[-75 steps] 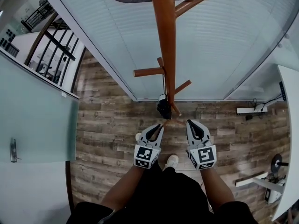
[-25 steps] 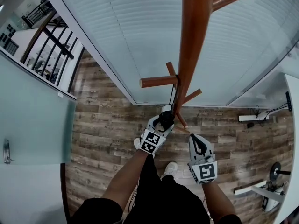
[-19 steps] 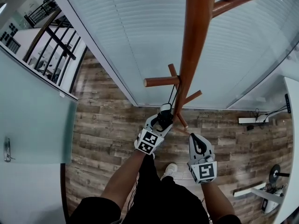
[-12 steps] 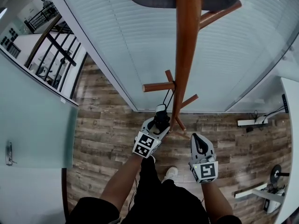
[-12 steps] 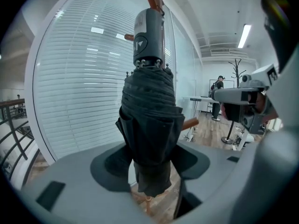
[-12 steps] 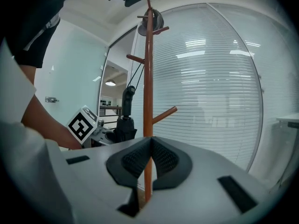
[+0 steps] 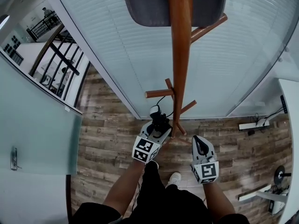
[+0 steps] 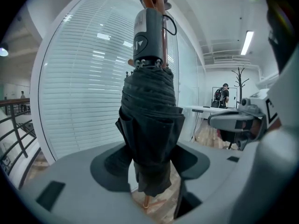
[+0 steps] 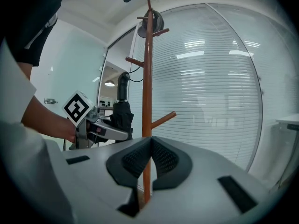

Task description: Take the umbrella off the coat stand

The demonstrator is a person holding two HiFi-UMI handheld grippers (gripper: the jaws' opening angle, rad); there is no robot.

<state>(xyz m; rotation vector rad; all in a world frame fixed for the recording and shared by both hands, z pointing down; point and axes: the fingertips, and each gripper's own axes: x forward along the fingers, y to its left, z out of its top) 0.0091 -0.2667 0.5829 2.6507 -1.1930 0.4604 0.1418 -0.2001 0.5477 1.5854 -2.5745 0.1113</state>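
A folded black umbrella [image 7: 160, 121] stands upright beside the brown wooden coat stand [image 7: 180, 55], its thin cord running up to a lower peg [image 7: 158, 94]. My left gripper [image 7: 158, 126] is shut on the umbrella's cloth [image 8: 149, 125], well below the grey handle [image 8: 147, 31]. In the left gripper view the cord's loop sits at the peg, at the top edge. My right gripper [image 7: 200, 146] is shut and empty, lower and to the right. It faces the stand's pole [image 9: 147, 101], with the umbrella [image 9: 122, 113] to the pole's left.
A grey hat [image 7: 154, 6] hangs at the top of the stand. Behind the stand is a curved glass wall with blinds [image 7: 243, 55]. A black railing [image 7: 58, 59] runs at the left, a white desk [image 7: 289, 125] at the right. The floor is wood planks [image 7: 107, 139].
My left gripper moved in from beside the right one, closed on the umbrella and has risen with it. The right gripper has barely moved.
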